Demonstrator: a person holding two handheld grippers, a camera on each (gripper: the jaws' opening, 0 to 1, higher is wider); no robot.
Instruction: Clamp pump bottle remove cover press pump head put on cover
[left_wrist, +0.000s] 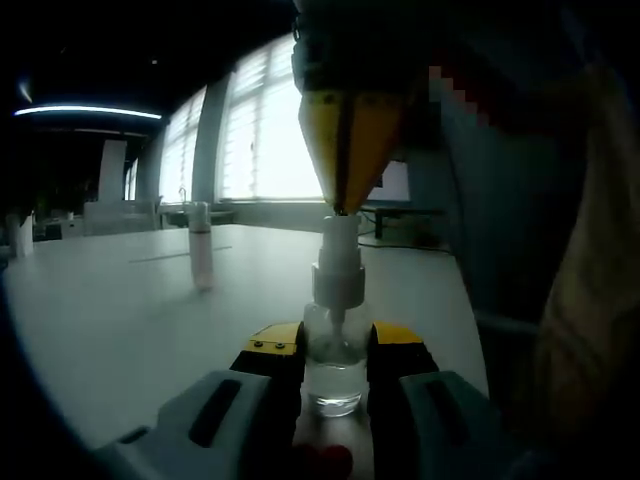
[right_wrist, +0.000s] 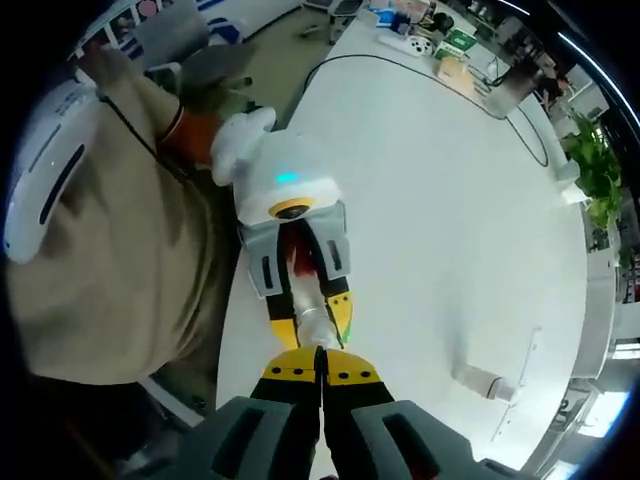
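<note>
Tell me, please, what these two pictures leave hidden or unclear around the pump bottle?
- Left gripper view: the pump head top is covered by the right gripper tip; whether it is depressed is unclear.
- Right gripper view: the pump bottle is mostly hidden between the left gripper and the right gripper.
- Left gripper view: the cover on the table is dim and blurred.

Clear glossy plastic pump bottle (left_wrist: 335, 375); smooth matt white table (left_wrist: 140, 300).

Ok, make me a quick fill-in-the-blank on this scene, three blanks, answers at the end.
1. The left gripper is shut on the clear ____ of the pump bottle.
2. The right gripper meets the pump head from ____.
3. The removed cover stands upright on the white ____.

Missing words: base; above; table
</note>
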